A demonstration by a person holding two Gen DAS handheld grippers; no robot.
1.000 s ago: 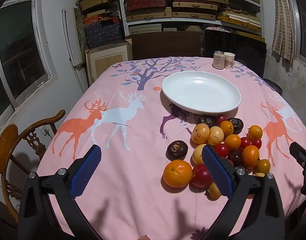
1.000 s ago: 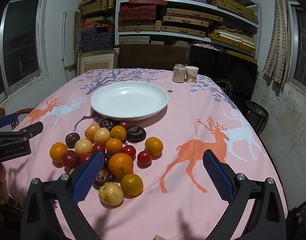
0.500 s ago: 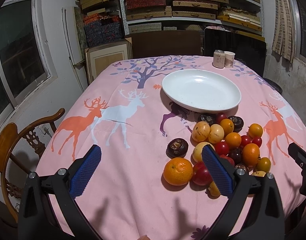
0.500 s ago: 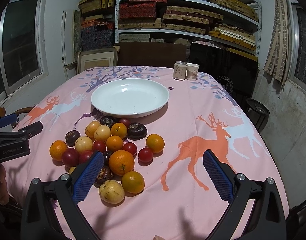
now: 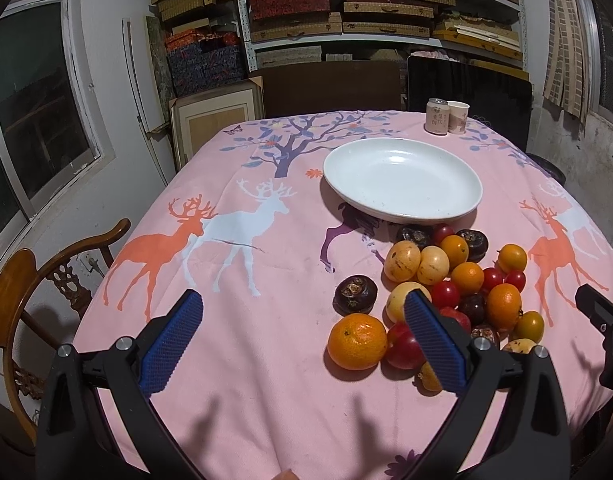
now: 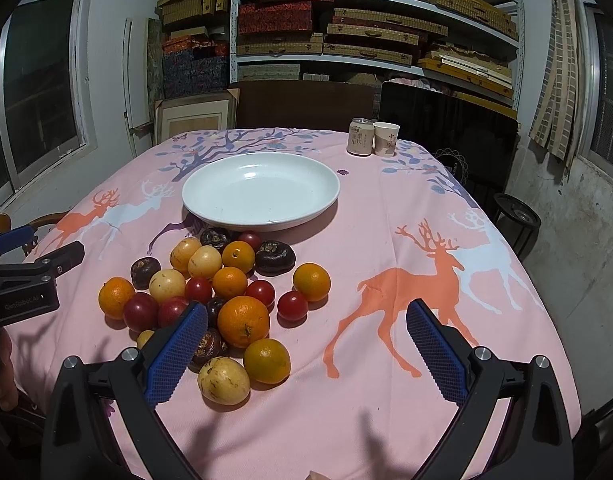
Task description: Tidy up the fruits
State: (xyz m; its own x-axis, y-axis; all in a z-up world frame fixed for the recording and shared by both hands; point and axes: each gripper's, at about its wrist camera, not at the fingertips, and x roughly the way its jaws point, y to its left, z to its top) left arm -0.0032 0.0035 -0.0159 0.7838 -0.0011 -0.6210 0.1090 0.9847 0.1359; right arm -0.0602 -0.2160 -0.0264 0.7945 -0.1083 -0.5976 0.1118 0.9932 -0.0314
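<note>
Left gripper (image 5: 302, 336): nearest the left wrist camera, blue-padded fingers spread wide with nothing between them, held above the pink cloth just left of the fruit; its right pad overlaps the near edge of the pile in that view
Right gripper (image 6: 306, 344): fingers spread wide and holding nothing, above the near side of the table; its left pad sits in front of the pile's near fruits, its right pad over bare cloth by the orange deer print
Near fruit: a pale yellow fruit (image 6: 223, 381) and a small orange (image 6: 266, 361) lie closest to the right wrist camera, touching each other
Large orange (image 5: 357, 341): at the pile's left near corner, touching a red fruit (image 5: 404, 346)
Dark fruit (image 5: 355, 294): brown-purple, just beyond the large orange, slightly apart from the rest
Fruit pile (image 6: 226, 280): oranges, yellow fruits, red ones and dark ones loose on the tablecloth (image 5: 242, 344), clustered between the grippers and the plate; none lies in the plate
Plate (image 6: 261, 160): white, shallow, just beyond the pile, its near rim close to the farthest dark fruits
Can (image 6: 360, 137) and paper cup (image 6: 385, 139): upright, side by side near the far edge
Wooden chair (image 5: 34, 292): beside the table's left edge
Shelves (image 6: 370, 28): against the back wall, stacked with flat boxes
</note>
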